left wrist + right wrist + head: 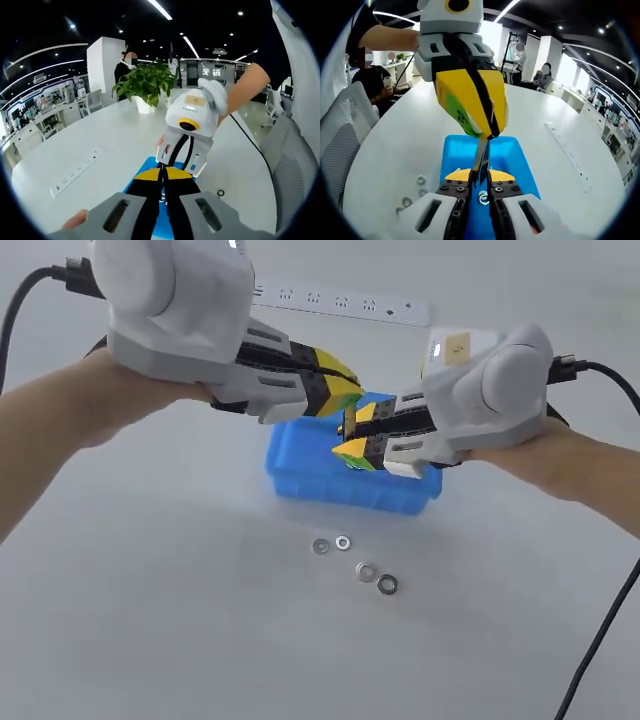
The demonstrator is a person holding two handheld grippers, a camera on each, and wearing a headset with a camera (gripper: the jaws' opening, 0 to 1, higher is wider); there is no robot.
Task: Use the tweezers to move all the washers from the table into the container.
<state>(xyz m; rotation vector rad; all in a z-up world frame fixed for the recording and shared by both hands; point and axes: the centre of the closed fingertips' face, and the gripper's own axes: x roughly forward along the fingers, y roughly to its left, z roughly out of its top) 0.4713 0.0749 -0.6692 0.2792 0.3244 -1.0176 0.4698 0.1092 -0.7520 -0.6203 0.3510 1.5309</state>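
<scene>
The thin metal tweezers (482,157) hang over the blue container (305,475), held at both ends. My left gripper (350,392) is shut on their upper end, its yellow tips (490,132) pinching them. My right gripper (481,176) faces it from below and is shut on their lower part, seen in the head view as the right gripper (352,440). Several washers (343,542) lie on the table in front of the container. One washer (483,198) lies inside the container (515,155). More washers (421,180) lie on the table to its left.
A white power strip (340,302) lies on the table behind the container. Black cables (600,640) trail from both grippers. A potted plant (145,85) stands at the far end of the white table (150,620). People sit and stand around the room.
</scene>
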